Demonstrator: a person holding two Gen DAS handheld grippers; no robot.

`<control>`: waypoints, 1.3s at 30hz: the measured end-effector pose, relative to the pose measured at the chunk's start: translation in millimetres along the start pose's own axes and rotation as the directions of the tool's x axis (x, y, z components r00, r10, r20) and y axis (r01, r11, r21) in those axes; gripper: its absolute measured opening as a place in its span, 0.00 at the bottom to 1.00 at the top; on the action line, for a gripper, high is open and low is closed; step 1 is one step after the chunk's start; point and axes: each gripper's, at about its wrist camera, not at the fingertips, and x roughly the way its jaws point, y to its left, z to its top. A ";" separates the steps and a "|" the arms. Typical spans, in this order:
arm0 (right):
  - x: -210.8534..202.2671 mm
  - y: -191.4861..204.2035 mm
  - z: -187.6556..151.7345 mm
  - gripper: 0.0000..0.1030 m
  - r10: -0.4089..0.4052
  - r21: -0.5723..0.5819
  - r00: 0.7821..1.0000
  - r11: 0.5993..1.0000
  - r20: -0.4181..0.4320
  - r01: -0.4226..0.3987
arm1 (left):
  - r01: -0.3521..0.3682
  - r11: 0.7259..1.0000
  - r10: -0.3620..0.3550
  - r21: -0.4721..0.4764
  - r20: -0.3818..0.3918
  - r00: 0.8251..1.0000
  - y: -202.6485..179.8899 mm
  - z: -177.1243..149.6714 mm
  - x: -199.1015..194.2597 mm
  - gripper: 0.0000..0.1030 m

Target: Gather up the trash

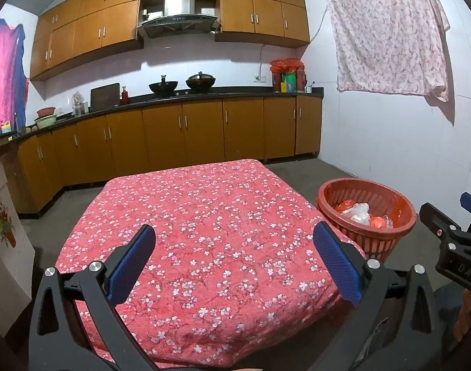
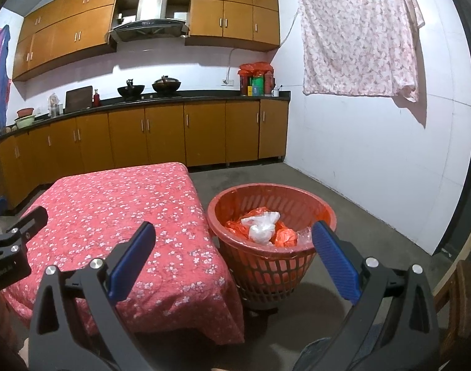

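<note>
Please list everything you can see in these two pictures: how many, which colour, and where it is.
table: 1, red floral cloth, centre
basket: 1, red, on floor right of table
bags: several, white and orange, in basket
cabinets: many, brown, above and below counter
woks: 2, black, on stove
hood: 1, steel, above stove
sheet: 1, pink floral, on right wall
left gripper: black with blue pads, open, above table
right gripper: same, open, near basket

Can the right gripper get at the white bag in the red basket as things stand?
Probably yes. The right gripper is open and empty, pointed just above the basket. The white bag lies on top of the orange bags, uncovered, and the basket has no lid. Nothing stands between them.
</note>
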 end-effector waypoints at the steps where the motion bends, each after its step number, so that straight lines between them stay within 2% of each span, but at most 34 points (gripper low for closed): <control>1: 0.1 -0.7 0.2 0.96 0.000 0.003 1.000 1.000 0.001 0.000 | 0.001 1.000 -0.001 0.001 0.000 1.000 0.1 0.2 -0.2 0.98; 39: 1.6 -3.6 -0.6 0.96 -0.005 0.013 1.000 1.000 0.003 0.005 | 0.016 1.000 -0.016 0.005 0.004 1.000 -6.2 4.4 -1.2 0.98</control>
